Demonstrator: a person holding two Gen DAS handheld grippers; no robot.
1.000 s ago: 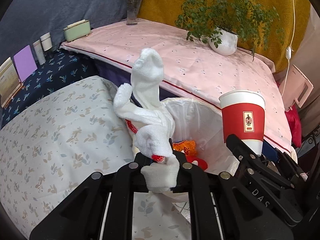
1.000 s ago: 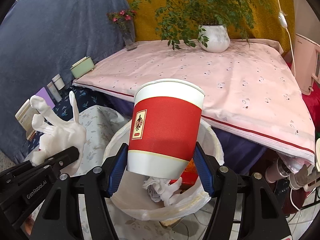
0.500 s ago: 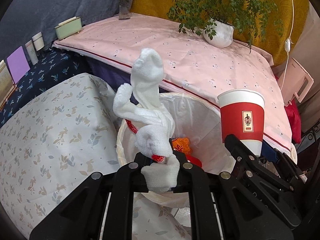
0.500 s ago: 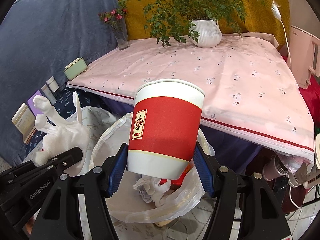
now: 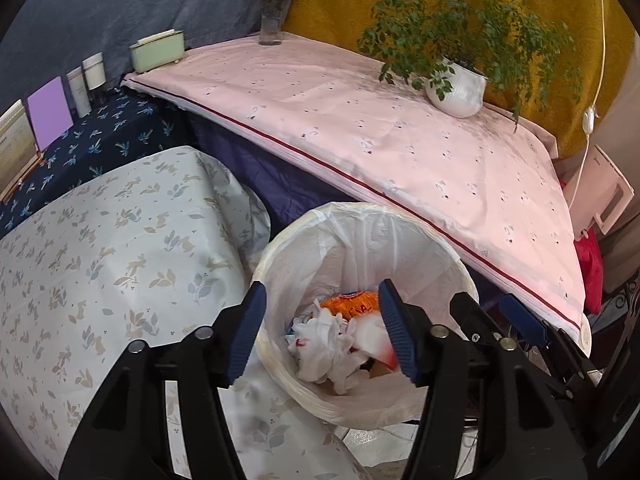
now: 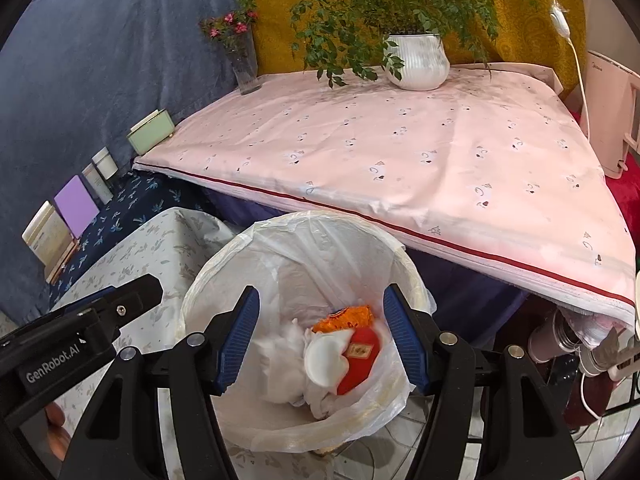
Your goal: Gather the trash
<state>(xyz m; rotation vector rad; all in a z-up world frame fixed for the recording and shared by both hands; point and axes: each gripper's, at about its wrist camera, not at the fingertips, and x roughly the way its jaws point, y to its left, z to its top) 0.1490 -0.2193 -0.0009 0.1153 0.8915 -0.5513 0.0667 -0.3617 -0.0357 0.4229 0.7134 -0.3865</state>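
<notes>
Both grippers hang over the lined bin (image 6: 224,276). The left gripper (image 5: 322,334) is opening, nothing between its fingers; the right gripper (image 6: 320,338) stands apart, empty. The red cup (image 6: 358,360) and what seems crumpled white cloth (image 5: 320,344) lie inside.

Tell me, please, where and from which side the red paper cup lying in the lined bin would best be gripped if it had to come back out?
Probably across the red paper cup's red wall, coming straight down from above. It lies on its side on crumpled white trash, its white mouth turned toward the camera, so the wall faces up. The bin liner blocks any sideways approach.
</notes>
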